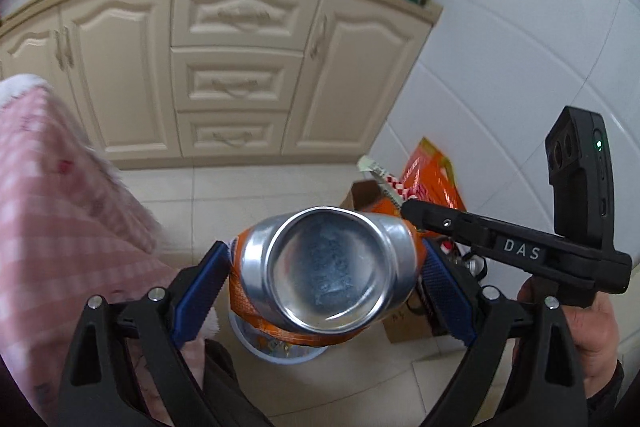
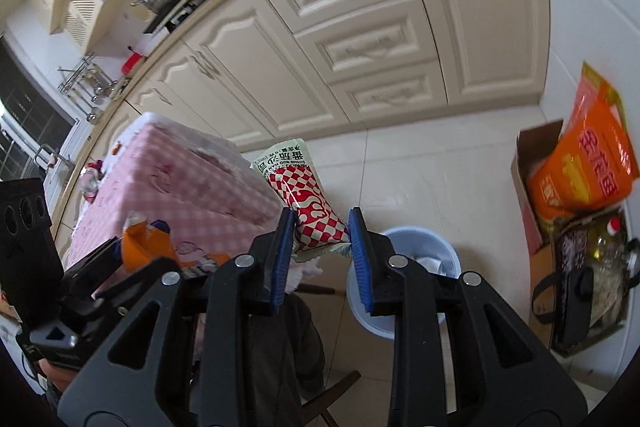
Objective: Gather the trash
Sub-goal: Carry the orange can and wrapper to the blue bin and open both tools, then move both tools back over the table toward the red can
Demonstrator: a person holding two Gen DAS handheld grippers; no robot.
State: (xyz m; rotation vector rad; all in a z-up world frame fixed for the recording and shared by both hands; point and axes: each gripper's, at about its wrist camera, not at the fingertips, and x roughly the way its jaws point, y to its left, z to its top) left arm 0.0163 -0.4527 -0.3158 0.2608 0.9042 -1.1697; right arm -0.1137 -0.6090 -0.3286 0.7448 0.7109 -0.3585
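Note:
My left gripper (image 1: pixel 324 255) is shut on an orange drink can (image 1: pixel 328 267), whose silver bottom faces the camera between the blue pads (image 1: pixel 200 291). Under the can stands a pale blue bin (image 1: pixel 280 353). My right gripper (image 2: pixel 320 223) is shut on a red-and-white checkered wrapper (image 2: pixel 308 203) with a pale green printed end. It hangs a little left of and above the bin (image 2: pixel 424 239), which has crumpled white rubbish in it. In the left wrist view the right gripper (image 1: pixel 412 207) reaches in from the right with the wrapper (image 1: pixel 384 183). The right wrist view shows the can (image 2: pixel 140 247) at the left.
A table with a pink checked cloth (image 2: pixel 180 179) stands left of the bin. A cardboard box (image 2: pixel 528 187) with an orange bag (image 2: pixel 580 179) and an oil bottle (image 2: pixel 608 247) sits to the right by the white wall. Cream cabinets (image 1: pixel 236 75) line the back. A hand (image 1: pixel 580 331) grips the right tool.

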